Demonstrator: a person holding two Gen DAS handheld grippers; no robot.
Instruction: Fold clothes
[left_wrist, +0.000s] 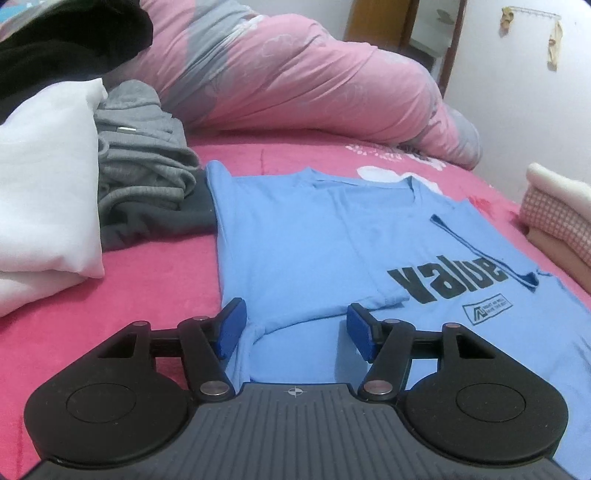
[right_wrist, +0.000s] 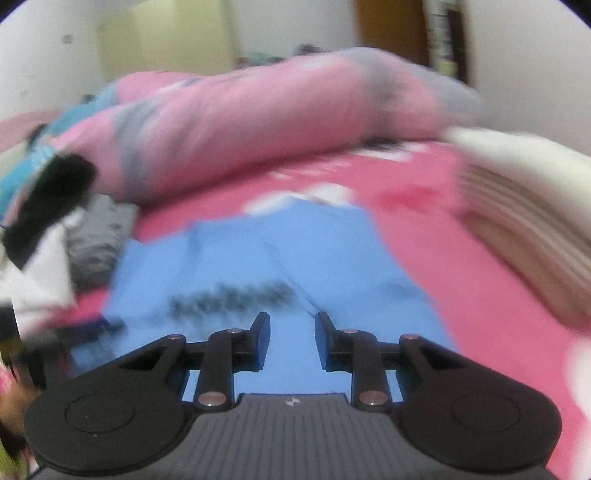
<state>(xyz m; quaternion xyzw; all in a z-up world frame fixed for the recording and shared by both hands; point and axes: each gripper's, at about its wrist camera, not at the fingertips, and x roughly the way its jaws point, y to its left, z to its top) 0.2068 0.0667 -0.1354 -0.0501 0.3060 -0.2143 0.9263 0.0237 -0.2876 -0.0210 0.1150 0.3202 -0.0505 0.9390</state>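
1. Fingers (left_wrist: 231, 328) of the left gripper (left_wrist: 294, 328) are held apart astride the shirt (left_wrist: 295, 240) hem, nothing gripped.
2. Right gripper (right_wrist: 292, 341) is seen narrowly open, empty, above the shirt.
3. One shirt side is folded inward; further folds are judged outstanding.

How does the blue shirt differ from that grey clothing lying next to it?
The blue T-shirt lies spread flat and partly folded, one side turned over its black lettering; the grey hooded top sits bunched in a crumpled heap. The T-shirt looks thin and smooth, the grey top thicker, with a drawstring showing. The T-shirt is printed; the grey top looks plain. Both rest on the pink bedcover.
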